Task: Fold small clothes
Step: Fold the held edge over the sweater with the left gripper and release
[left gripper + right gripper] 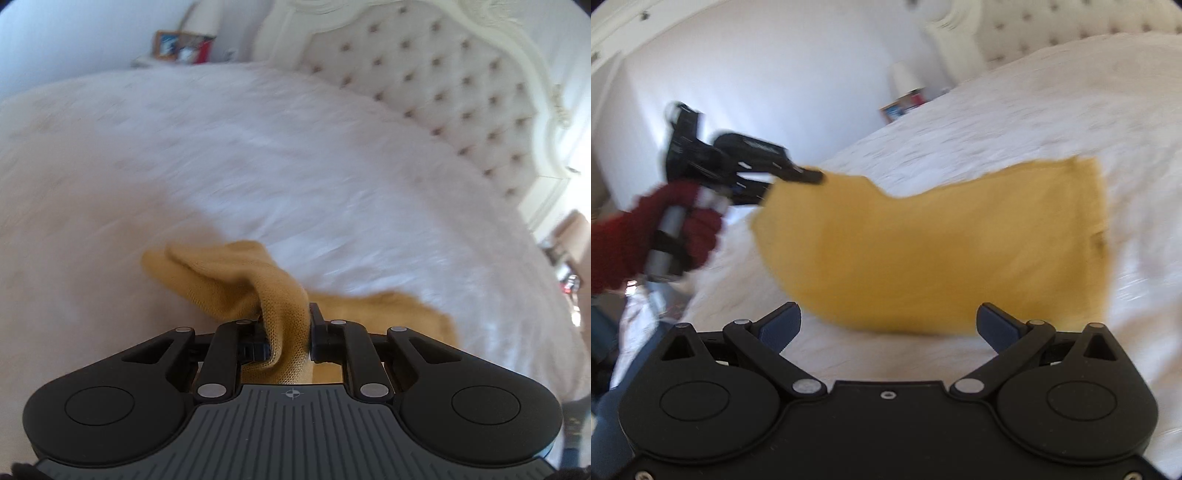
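The left gripper (288,332) had its jaws drawn in narrow and clamped on a bunched fold of the mustard-yellow garment (942,243), knit cloth squeezed between the 2 black fingers (258,343) and spilling out past them toward the far left. Seen from the right wrist view, that same left gripper (809,177) pinched the garment at its near-left top corner, held by a hand in a dark red knitted sleeve (665,229), and the corner stood raised off the white bedspread (997,110) while the rest of the cloth trailed down and to the right, where its far edge seemed to lie on or just above the bed; blur made the exact contact hard to tell. Gripping by a corner made sense as a way to lift 1 edge and carry it over the rest, so the likely step in hand was the start of a fold, with most of the folding not yet done. The right gripper (888,326) hovered at the near edge of the garment with its jaws spread wide, blue pads (779,325) apart and nothing between them, probably poised to take a second corner so the edge could be carried evenly. The tufted headboard (443,85) stood at the far right of the bed. A 1-corner hold risked the soft knit sagging and creasing unevenly.
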The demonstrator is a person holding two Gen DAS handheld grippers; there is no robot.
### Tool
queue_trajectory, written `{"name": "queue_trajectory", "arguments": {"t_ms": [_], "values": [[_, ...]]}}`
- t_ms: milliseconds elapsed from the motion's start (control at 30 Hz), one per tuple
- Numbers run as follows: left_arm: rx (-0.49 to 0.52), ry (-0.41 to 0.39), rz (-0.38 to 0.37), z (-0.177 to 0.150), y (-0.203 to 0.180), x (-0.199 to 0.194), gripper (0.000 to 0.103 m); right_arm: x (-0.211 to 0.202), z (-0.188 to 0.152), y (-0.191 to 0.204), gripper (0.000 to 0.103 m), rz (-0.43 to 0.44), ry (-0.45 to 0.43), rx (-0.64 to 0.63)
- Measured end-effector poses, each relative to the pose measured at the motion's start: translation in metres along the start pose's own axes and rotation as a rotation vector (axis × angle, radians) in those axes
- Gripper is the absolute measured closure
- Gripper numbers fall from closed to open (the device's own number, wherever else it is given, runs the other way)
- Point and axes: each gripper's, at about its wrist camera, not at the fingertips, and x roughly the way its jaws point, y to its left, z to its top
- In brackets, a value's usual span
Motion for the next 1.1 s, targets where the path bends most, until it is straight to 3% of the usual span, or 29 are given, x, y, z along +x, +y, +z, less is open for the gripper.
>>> {"name": "queue_trajectory", "arguments": {"t_ms": [167, 367, 600, 667, 767, 967, 1100], "values": [[0.037, -0.009, -0.092, 0.007, -0.069, 0.013, 0.087, -0.021, 0.014, -0.014, 0.001, -0.102, -0.054, 0.015], [0.075, 0.042, -0.109, -0.021, -0.133, 0.065, 0.087, -0.040, 0.023, -0.037, 0.001, -0.202, -0.094, 0.075], [0.094, 0.179, -0.082, -0.073, -0.163, 0.113, 0.081, -0.052, 0.030, -0.057, 0.001, -0.287, -0.097, 0.132], [0.141, 0.177, -0.096, -0.081, -0.170, 0.113, 0.072, -0.055, 0.031, -0.063, 0.001, -0.296, -0.101, 0.152], [0.208, 0.182, -0.171, -0.084, -0.182, 0.106, 0.059, -0.056, 0.032, -0.066, 0.001, -0.319, -0.104, 0.158], [0.244, 0.182, -0.372, -0.077, -0.190, 0.079, 0.049, -0.058, 0.028, -0.071, 0.001, -0.349, -0.102, 0.164], [0.241, 0.125, -0.425, -0.071, -0.178, 0.058, 0.042, -0.056, 0.028, -0.070, 0.001, -0.357, -0.107, 0.155]]}}
